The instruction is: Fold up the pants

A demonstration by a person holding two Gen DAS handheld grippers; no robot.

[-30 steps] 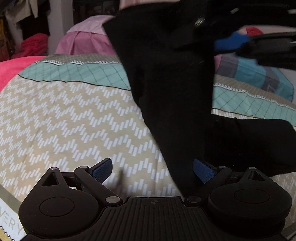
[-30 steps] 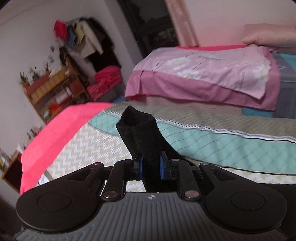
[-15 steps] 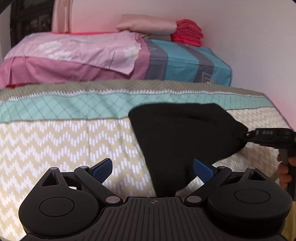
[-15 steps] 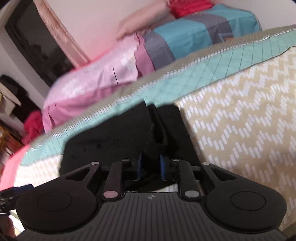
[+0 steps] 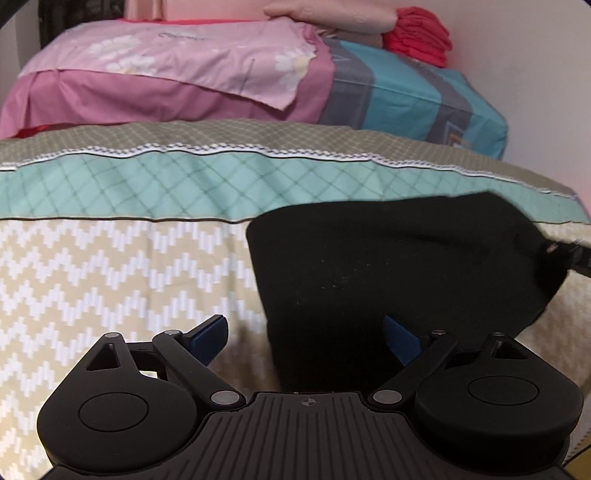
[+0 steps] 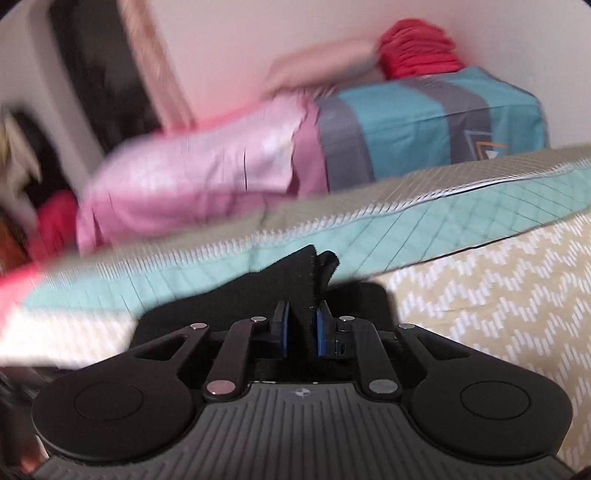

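Note:
The black pants [image 5: 388,266] lie in a folded heap on the zigzag-patterned bedspread [image 5: 110,273]. My left gripper [image 5: 304,334] hovers open at their near edge, one blue finger [image 5: 208,332] over the bedspread and the other against the cloth, neither pressing. At the right edge of the left wrist view, my right gripper [image 5: 569,254] pinches the pants' far corner. In the right wrist view, my right gripper [image 6: 301,321] has its jaws closing, with a raised fold of the pants [image 6: 306,280] clamped between the blue pads.
A pink sheet [image 5: 166,62] and a blue-grey striped cover [image 5: 406,96] lie on a raised bed behind. Folded red cloth [image 5: 421,33] and a pale pillow [image 5: 332,14] sit on top by the wall. The right wrist view is blurred.
The pants hung in the air from the right gripper; now they lie on the bedspread, carried to the right. The left gripper has turned toward them and stays open.

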